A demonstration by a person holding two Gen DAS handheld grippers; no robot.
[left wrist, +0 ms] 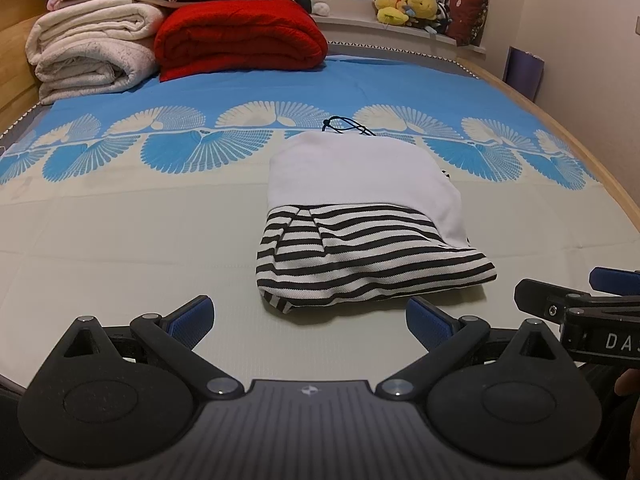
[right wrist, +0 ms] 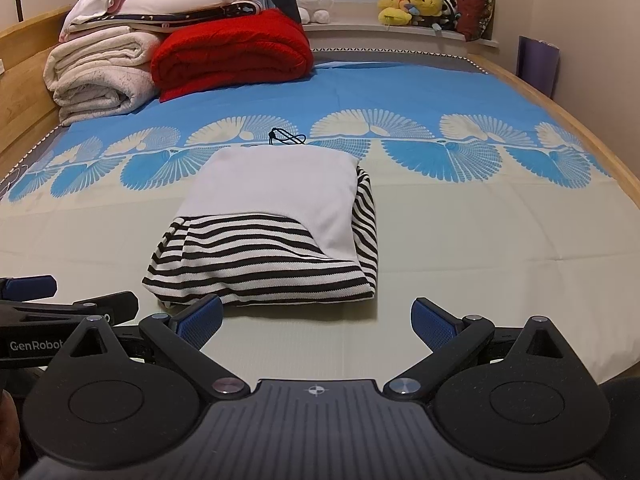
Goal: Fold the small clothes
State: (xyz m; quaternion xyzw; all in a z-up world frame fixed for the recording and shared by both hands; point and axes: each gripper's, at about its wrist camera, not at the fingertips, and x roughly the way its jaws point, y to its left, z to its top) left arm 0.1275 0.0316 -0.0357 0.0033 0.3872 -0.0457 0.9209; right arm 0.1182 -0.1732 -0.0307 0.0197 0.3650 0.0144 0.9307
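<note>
- The folded garment [left wrist: 360,224], white on top with black-and-white stripes below, lies on the bed [left wrist: 120,240] at about mid-width, on the pale part of the sheet just short of the blue fan-patterned band.
- The left gripper [left wrist: 308,320] is spread wide and grips nothing; its blue pads [left wrist: 192,320] sit near the bed's near edge, just in front of the garment and not touching it.
- The right gripper [right wrist: 316,320] is likewise released and empty, just in front of the garment's near hem.
- Only the right wrist view shows the striped layer wrapping up the garment's right side [right wrist: 366,224]; in the left wrist view that side is mostly covered by the white panel.
- Each view catches the other gripper cut off at the frame edge, so its fingers are only partly seen there.
- A dark cord [left wrist: 348,126] lies at the garment's far edge; whether it is attached cannot be told.
- At the far left corner of the bed sit a red blanket [left wrist: 240,36] and stacked white bedding [left wrist: 92,48], the top of the stack cut off in the left wrist view.
- Plush toys [right wrist: 416,4] line the windowsill, too small to make out in detail.
</note>
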